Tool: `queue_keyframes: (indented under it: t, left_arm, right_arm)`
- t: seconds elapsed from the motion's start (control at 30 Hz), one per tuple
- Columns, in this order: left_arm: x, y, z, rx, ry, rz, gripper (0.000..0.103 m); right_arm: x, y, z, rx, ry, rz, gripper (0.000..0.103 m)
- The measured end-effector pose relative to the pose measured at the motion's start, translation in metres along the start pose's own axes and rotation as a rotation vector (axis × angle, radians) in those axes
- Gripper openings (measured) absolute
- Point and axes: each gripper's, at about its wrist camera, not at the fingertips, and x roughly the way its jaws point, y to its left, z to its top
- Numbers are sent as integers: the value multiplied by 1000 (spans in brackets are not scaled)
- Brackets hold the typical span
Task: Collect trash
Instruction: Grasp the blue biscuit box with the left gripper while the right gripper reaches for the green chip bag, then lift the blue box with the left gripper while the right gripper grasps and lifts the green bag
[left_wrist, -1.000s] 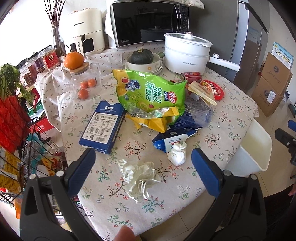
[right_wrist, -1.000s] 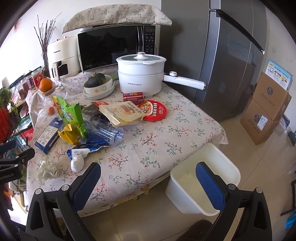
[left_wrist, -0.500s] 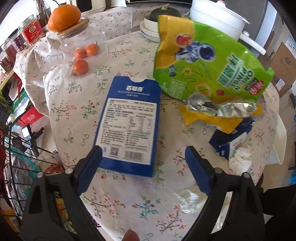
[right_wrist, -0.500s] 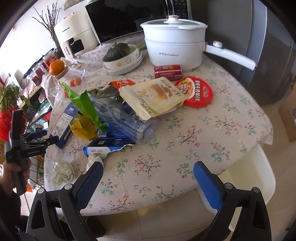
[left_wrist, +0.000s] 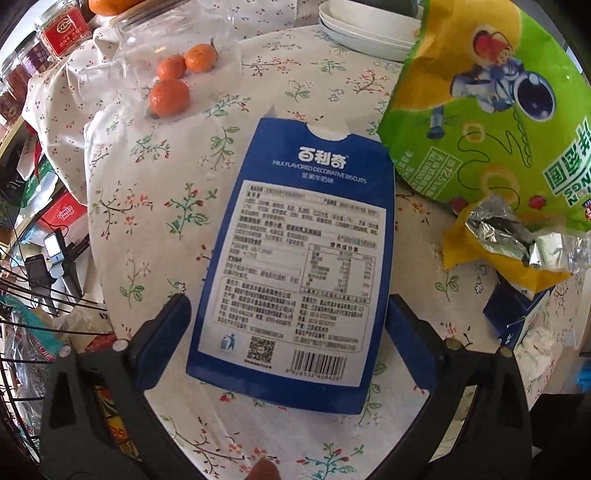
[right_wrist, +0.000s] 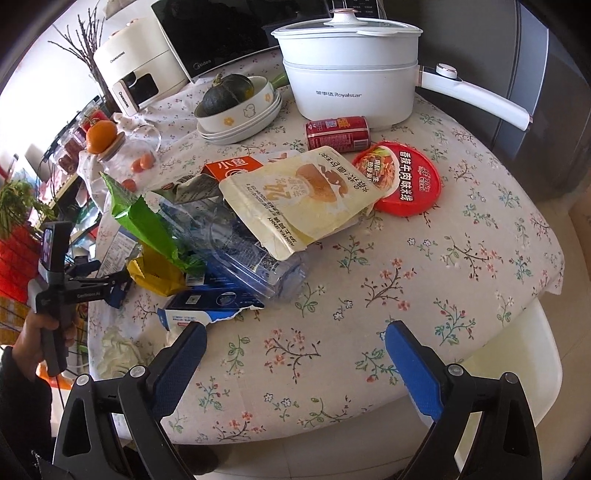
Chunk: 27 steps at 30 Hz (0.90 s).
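The blue biscuit box (left_wrist: 295, 258) lies flat, label side up, on the floral tablecloth (left_wrist: 147, 221) near the left edge of the table, its near end framed by the left gripper (left_wrist: 288, 321). That gripper's jaws are opening and stand wide to either side of the box, with the blue pads (left_wrist: 162, 332) just off its long edges and not pressing on it. To the right of the box, a green snack bag (left_wrist: 498, 122) overlaps its far right corner, and beyond that sits a yellow foil wrapper (left_wrist: 509, 251) with a torn blue carton (left_wrist: 517, 314) beside it. On the far left, three small oranges (left_wrist: 170, 96) rest on the cloth near a glass jar (left_wrist: 125, 62). From the right wrist view, the right gripper (right_wrist: 295, 354) hangs wide apart and empty above a bare stretch of cloth at the near edge of the table. Farther in lies the trash pile: a cream pouch (right_wrist: 303, 199) atop a crushed clear plastic bottle (right_wrist: 251, 254), a red round lid (right_wrist: 406, 181) and a red can (right_wrist: 338, 133). Behind them stand a white electric pot (right_wrist: 351, 81) and a bowl holding a dark squash (right_wrist: 229, 92). A white bin (right_wrist: 517, 369) sits below the table's near right edge, and crumpled white tissue (right_wrist: 118, 350) lies at its near left.
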Motion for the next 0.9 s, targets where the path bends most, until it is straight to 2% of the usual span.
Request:
queue_keyframes:
  t: [0.17, 0.27, 0.4, 0.5, 0.6, 0.8, 0.9]
  left_arm:
    - [-1, 1, -3, -24, -17, 5, 99]
    - [-6, 8, -8, -99, -14, -25, 98]
    - [-32, 15, -15, -186, -57, -78, 97]
    - [-58, 18, -21, -213, -106, -82, 96]
    - [-77, 18, -29, -242, -134, -92, 96]
    - [-106, 23, -48, -331, -195, -150, 96]
    - [-119, 21, -54, -320, -241, -132, 96]
  right_arm:
    - [-2, -1, 2, 1, -3, 10, 98]
    - [-6, -3, 6, 0, -3, 18, 98]
    - [-9, -12, 13, 49, -16, 10, 98]
    - [-11, -10, 20, 67, -31, 16, 98]
    - [-15, 5, 27, 38, -49, 36, 98]
    - [-8, 50, 43, -50, -75, 181, 97]
    - [-1, 81, 51, -138, -70, 203, 92]
